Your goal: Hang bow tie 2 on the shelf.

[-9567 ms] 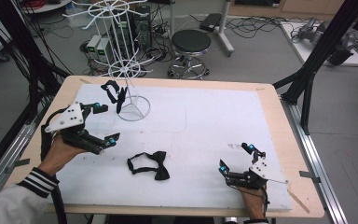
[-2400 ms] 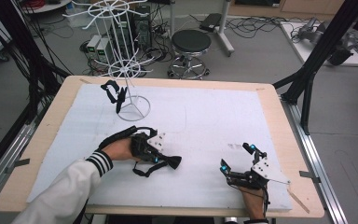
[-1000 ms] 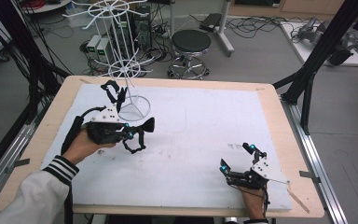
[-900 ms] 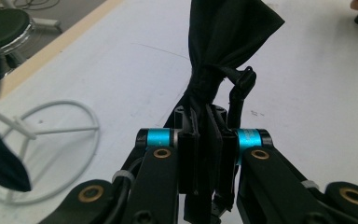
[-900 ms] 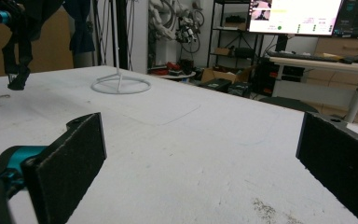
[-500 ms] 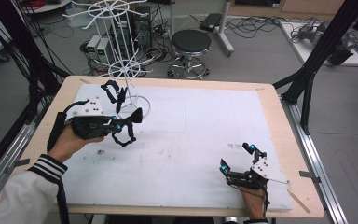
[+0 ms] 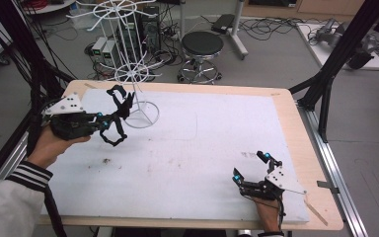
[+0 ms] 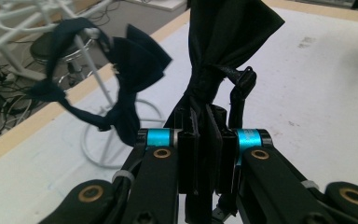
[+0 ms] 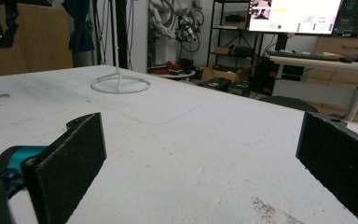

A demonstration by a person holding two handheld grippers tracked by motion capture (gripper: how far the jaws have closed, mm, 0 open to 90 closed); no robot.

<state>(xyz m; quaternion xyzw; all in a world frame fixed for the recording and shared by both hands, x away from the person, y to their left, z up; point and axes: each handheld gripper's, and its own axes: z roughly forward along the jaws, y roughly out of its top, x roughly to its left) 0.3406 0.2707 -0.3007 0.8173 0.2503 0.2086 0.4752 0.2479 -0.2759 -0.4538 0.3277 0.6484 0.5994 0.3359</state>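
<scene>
Even, diffuse indoor light falls from above; the white worktop (image 7: pixel 217 138) reads bright without harsh glare, and shadows under things are faint and soft. The high view is somewhat soft and low in detail, with straight lines bowing slightly toward the frame edges. In the left gripper view the black bow tie (image 8: pixel 214 60) clamped close to the lens is a dark mass with little detail, and a second bow tie (image 8: pixel 126 79) on the white wire stand (image 8: pixel 93 79) is blurred. In the right gripper view the near pads (image 9: pixel 70 163) are soft, and a monitor (image 9: pixel 293 16) at the back glows overexposed.
</scene>
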